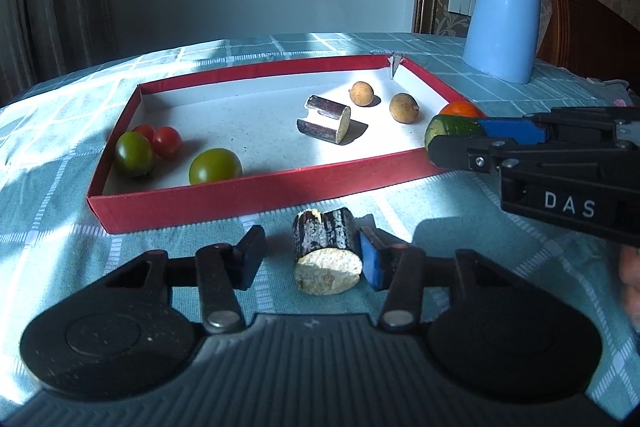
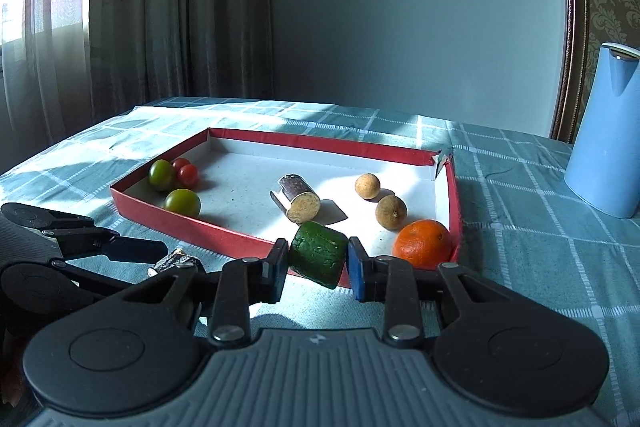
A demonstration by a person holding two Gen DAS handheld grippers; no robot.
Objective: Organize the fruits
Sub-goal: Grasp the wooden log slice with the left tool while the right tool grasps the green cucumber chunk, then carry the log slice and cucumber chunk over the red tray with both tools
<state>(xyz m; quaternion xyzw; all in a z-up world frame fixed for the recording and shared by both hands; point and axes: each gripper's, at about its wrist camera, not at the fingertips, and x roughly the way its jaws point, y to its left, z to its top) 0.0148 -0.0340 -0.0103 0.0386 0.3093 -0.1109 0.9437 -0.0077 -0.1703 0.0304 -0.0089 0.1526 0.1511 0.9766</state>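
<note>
Green cucumber piece [image 2: 318,254] was clamped by the right gripper [image 2: 318,269] and, judged best, lowered inside the red tray [image 2: 224,235] (left gripper [image 1: 310,255] gaped around a cane piece [image 1: 326,251]).

Patterned curtains [image 2: 160,7], plain wall [image 2: 400,7]; perhaps a chair [image 1: 580,23]

Fruits lie in tray [image 1: 192,209]; kettle [image 1: 502,21] behind.

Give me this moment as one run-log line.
left gripper: open around sugarcane piece on table | right gripper: shut on cucumber chunk at red tray edge
</note>
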